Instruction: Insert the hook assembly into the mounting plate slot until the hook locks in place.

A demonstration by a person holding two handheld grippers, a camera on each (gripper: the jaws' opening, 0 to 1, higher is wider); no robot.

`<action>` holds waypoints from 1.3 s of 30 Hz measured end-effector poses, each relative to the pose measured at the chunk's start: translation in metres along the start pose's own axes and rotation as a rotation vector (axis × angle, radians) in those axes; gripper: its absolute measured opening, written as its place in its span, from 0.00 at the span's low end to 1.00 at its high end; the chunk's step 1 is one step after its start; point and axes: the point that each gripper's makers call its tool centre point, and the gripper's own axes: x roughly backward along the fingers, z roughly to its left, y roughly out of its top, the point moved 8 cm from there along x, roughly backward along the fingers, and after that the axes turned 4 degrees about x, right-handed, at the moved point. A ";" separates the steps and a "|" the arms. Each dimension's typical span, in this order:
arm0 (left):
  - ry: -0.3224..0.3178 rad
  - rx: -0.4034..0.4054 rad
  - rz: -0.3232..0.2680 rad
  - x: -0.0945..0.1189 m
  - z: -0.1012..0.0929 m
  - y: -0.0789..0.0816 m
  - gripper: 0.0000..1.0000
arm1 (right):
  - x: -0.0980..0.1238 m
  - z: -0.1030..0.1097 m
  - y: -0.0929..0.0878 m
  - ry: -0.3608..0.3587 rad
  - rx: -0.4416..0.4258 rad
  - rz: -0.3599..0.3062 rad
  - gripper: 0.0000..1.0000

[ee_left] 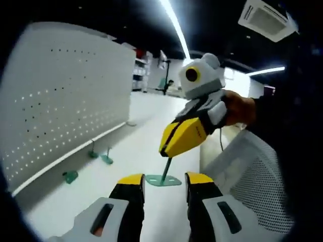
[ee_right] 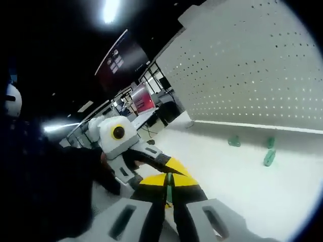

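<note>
Grippers with yellow-tipped black jaws work over a white desk in front of a white perforated pegboard panel. In the left gripper view, the left gripper rises from the bottom centre with its jaws apart, holding nothing. Between and just above those tips lies the teal flat plate of the green metal hook assembly, its thin stem rising into the right gripper at centre frame, whose jaws are clamped on that stem. In the right gripper view the same stem sits pinched between the closed jaws at lower centre. Three more small teal hook pieces lie near the pegboard's base, left of centre.
</note>
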 end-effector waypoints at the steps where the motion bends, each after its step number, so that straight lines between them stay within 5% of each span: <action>1: -0.029 -0.011 0.012 0.001 -0.001 0.000 0.33 | 0.000 0.003 0.000 0.020 0.021 0.012 0.00; 4: -0.105 -0.028 0.029 0.005 -0.006 -0.001 0.31 | 0.001 0.007 0.002 0.065 0.058 0.026 0.00; 17: -0.233 -0.125 0.106 0.010 -0.018 -0.007 0.25 | -0.003 0.025 0.001 0.203 0.201 0.130 0.00; 30: -0.222 -0.123 0.113 0.006 -0.020 -0.007 0.19 | 0.001 0.024 -0.001 0.177 0.218 0.142 0.01; 39: -0.211 -0.146 0.186 0.003 -0.021 -0.010 0.20 | -0.002 0.027 -0.006 0.158 0.289 0.202 0.01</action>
